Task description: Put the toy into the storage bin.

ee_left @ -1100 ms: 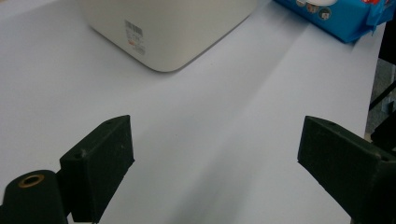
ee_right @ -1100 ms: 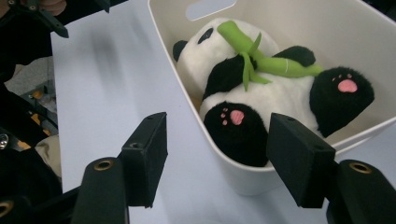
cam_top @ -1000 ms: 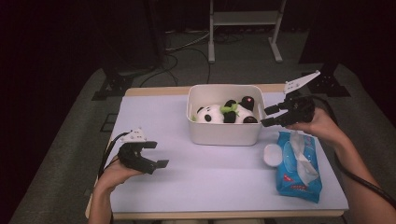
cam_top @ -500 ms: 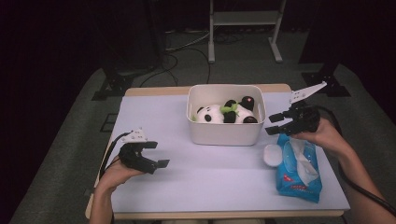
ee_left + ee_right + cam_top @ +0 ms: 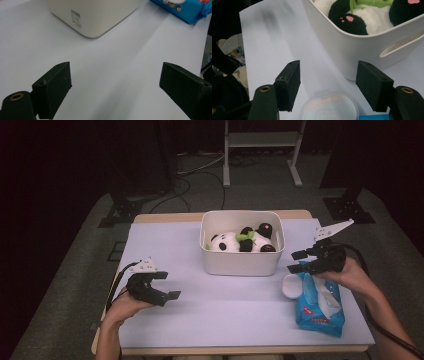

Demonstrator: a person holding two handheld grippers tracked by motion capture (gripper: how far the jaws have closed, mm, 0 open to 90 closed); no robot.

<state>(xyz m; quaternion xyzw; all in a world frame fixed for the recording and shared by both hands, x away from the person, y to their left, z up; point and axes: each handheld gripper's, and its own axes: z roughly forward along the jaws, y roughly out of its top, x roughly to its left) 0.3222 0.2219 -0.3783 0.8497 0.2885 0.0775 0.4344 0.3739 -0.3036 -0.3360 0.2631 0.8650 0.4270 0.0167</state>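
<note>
Left gripper (image 5: 169, 295): jaws apart, empty.
Right gripper (image 5: 298, 262): jaws apart, empty, above wipes pack (image 5: 320, 302).
Advice: flip lid (image 5: 329, 107) should be pinched squarely.

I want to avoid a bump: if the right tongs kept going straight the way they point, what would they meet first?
Probably the white bin holding the panda toy; the right tongs face its near corner, though depth is unclear.

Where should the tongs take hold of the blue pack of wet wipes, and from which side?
Judging by its pose, grip the wipes pack across its narrow width near the middle, coming from above: it lies flat, soft, with long sides free. The right tongs, open, hover nearest.
</note>
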